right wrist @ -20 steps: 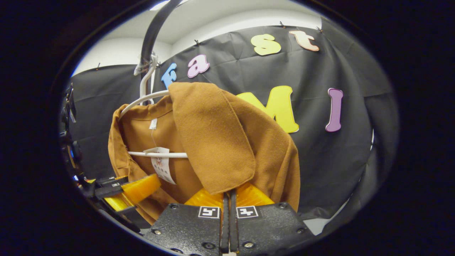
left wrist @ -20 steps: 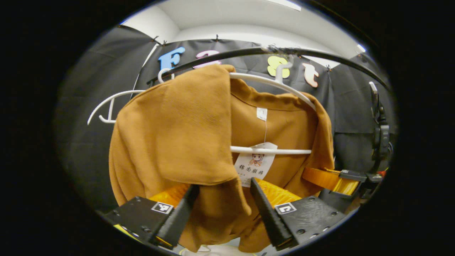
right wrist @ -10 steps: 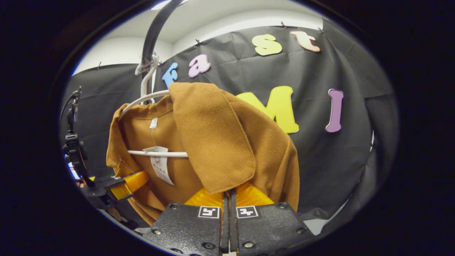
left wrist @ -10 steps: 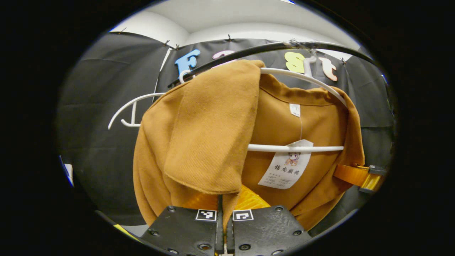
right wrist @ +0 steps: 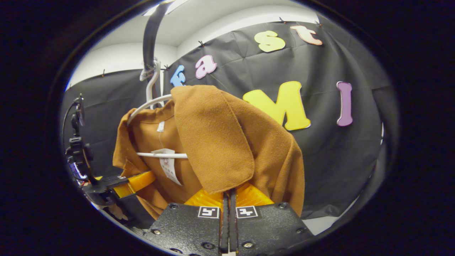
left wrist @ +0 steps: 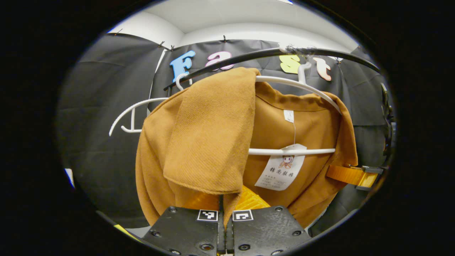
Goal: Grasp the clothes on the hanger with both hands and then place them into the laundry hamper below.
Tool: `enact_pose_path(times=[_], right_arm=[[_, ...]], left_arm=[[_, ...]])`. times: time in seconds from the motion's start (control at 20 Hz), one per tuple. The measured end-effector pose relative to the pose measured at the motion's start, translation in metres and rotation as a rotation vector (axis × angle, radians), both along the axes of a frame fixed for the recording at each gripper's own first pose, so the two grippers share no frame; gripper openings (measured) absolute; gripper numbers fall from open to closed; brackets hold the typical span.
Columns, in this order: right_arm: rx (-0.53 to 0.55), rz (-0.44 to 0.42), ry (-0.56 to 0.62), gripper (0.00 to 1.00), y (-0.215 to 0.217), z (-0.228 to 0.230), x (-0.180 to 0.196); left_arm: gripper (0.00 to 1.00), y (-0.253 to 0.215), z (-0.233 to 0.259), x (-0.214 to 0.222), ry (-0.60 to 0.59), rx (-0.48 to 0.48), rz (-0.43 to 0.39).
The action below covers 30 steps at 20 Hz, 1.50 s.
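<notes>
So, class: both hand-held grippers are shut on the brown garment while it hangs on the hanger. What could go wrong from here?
1. The brown garment drapes over the white hanger, so pulling down may drag the hanger off the black rail.
2. The paper tag hangs across the hanger's bar and could snag.
3. Each hand-held gripper, left and right, pinches only an edge, which may slip.

My left gripper (left wrist: 225,202): fingers pressed together, pinching brown cloth. My right gripper (right wrist: 228,197): fingers likewise closed, pointing forward and upward.
</notes>
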State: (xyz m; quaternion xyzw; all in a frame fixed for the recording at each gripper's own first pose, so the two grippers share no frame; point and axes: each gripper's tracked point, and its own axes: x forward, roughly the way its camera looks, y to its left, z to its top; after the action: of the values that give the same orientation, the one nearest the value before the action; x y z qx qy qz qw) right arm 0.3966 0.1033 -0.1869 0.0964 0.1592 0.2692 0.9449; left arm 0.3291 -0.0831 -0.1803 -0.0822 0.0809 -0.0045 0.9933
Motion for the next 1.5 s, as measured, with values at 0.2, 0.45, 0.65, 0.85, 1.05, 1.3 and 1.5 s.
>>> enact_pose_path(times=[0.2,0.45,0.65,0.85,1.05,1.3,1.5], right_arm=[[0.126,0.111,0.007,0.04,0.002,0.022,-0.019],[0.289,0.198,0.013,0.04,0.003,0.051,-0.03],[0.392,0.191,0.037,0.04,-0.012,0.059,-0.023],[0.434,0.188,0.014,0.04,-0.024,0.073,-0.025],[0.51,0.135,0.003,0.04,-0.042,0.083,-0.016],[0.521,0.035,-0.046,0.04,-0.071,0.098,0.003],[0.472,-0.017,-0.071,0.04,-0.078,0.094,0.011]], left_arm=[[0.01,0.019,0.023,-0.005,-0.033,0.039,0.011],[0.06,0.042,0.044,-0.011,-0.059,-0.008,0.038],[0.06,0.066,0.062,-0.019,-0.101,-0.035,0.067],[0.01,0.095,0.081,-0.018,-0.134,-0.046,0.105],[0.06,0.112,0.092,-0.018,-0.157,-0.047,0.116],[0.06,0.125,0.094,-0.015,-0.159,-0.084,0.131],[0.06,0.141,0.075,-0.014,-0.107,-0.119,0.138]])
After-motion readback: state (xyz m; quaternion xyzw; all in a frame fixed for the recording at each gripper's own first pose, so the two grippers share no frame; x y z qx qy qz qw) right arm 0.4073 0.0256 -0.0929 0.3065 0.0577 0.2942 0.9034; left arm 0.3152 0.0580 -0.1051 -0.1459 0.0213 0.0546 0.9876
